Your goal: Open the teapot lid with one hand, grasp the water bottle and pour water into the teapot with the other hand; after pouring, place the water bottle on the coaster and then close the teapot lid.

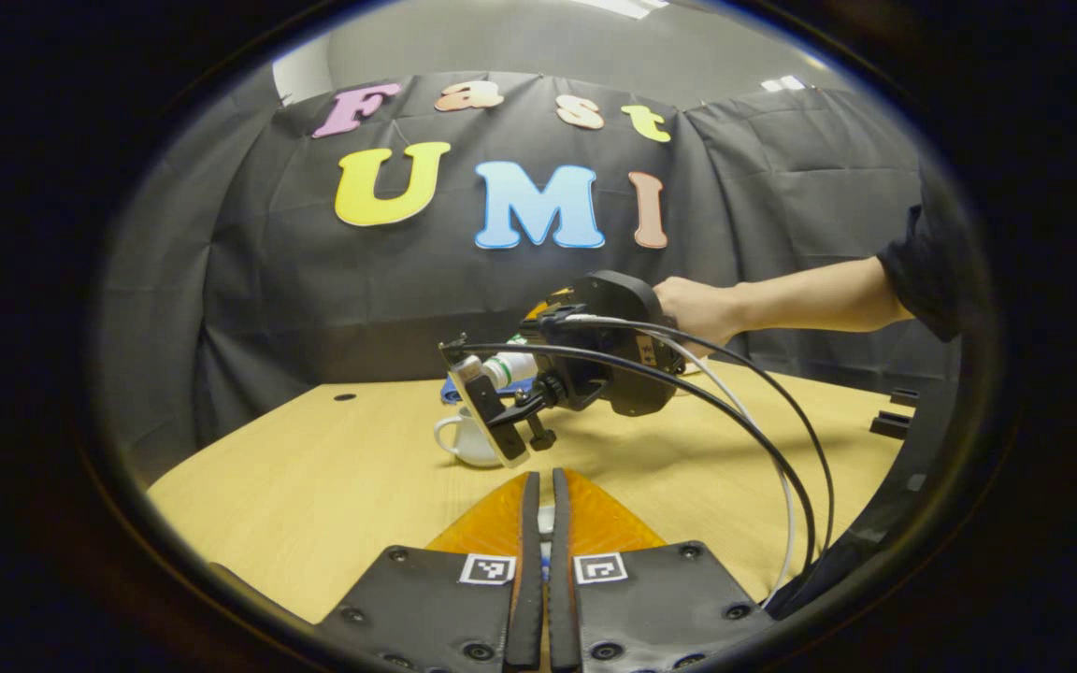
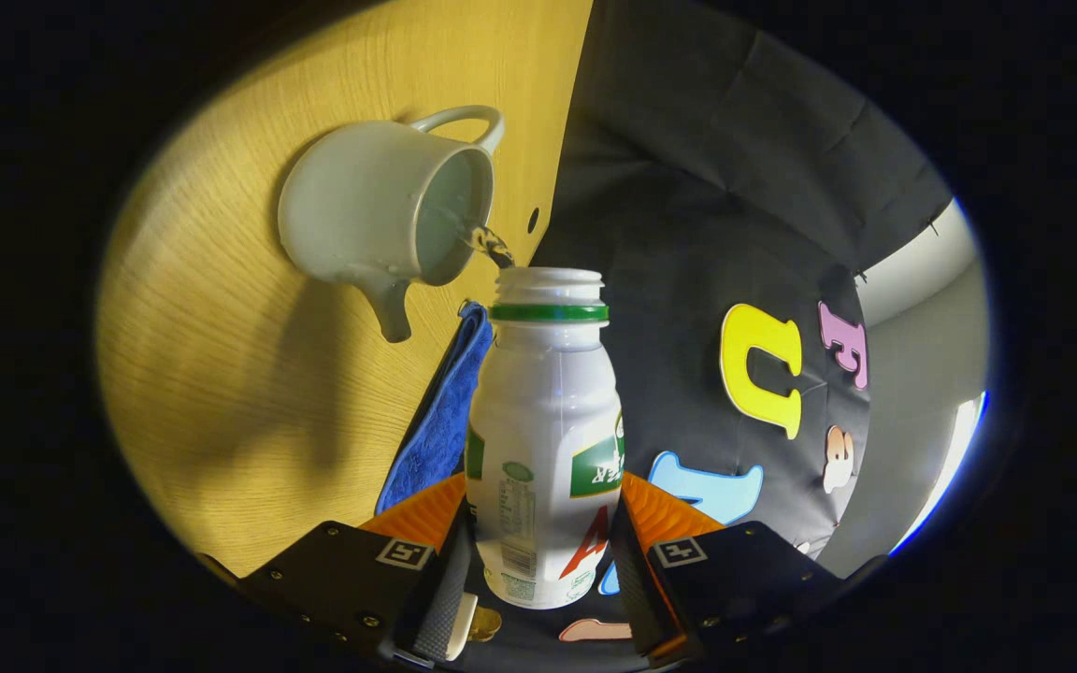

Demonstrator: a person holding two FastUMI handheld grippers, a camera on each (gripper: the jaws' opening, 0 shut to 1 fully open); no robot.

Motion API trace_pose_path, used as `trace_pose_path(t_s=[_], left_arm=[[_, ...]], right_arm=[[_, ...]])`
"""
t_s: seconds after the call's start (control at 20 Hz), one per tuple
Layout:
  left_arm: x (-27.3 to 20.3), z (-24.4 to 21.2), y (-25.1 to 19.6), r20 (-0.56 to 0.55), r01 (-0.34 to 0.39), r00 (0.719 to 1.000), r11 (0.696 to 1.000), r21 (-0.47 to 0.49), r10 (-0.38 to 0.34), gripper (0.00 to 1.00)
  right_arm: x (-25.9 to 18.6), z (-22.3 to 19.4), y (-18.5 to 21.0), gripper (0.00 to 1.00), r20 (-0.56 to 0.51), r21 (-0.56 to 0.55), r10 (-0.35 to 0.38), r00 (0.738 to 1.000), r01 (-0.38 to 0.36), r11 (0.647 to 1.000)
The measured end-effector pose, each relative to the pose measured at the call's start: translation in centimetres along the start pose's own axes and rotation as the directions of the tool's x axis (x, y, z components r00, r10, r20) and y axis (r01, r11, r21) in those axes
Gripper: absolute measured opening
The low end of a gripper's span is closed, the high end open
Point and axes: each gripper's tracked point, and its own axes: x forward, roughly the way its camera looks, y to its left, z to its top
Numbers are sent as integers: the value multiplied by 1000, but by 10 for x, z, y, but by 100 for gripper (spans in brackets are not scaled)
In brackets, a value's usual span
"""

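The left tool [image 1: 543,523] has its fingers pressed nearly together. The right tool [image 2: 538,551], held by a hand [image 1: 693,313], is tipped sideways, fingers clamped.

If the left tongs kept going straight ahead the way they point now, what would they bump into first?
Probably the other tongs held over the white teapot, directly ahead of the left tongs; bare table lies between. Depth is hard to judge.

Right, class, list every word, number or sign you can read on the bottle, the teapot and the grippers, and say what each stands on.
Water bottle: printed label, too small and warped to read.
Teapot: plain, no text.
Left gripper: two square black-and-white marker patterns, no words.
Right gripper: two of the same marker squares, no words.
Nothing here can be quoted as readable text.
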Motion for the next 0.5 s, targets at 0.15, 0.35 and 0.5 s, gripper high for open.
trace_pose_path(t_s=[0.15,0.35,0.5], left_arm=[[0,0,-2,0,1,1000,1000,1,-1,13],[0,2,-2,0,-1,1000,1000,9,1,13],[-1,-2,-1,-4,-2,1000,1000,10,2,13]], right_arm=[[0,-1,-4,70,4,-27,-13,1000,13,1000],[1,0,-8,70,6,-66,-37,999,37,997],[-2,0,-12,70,15,-99,-56,998,57,993]])
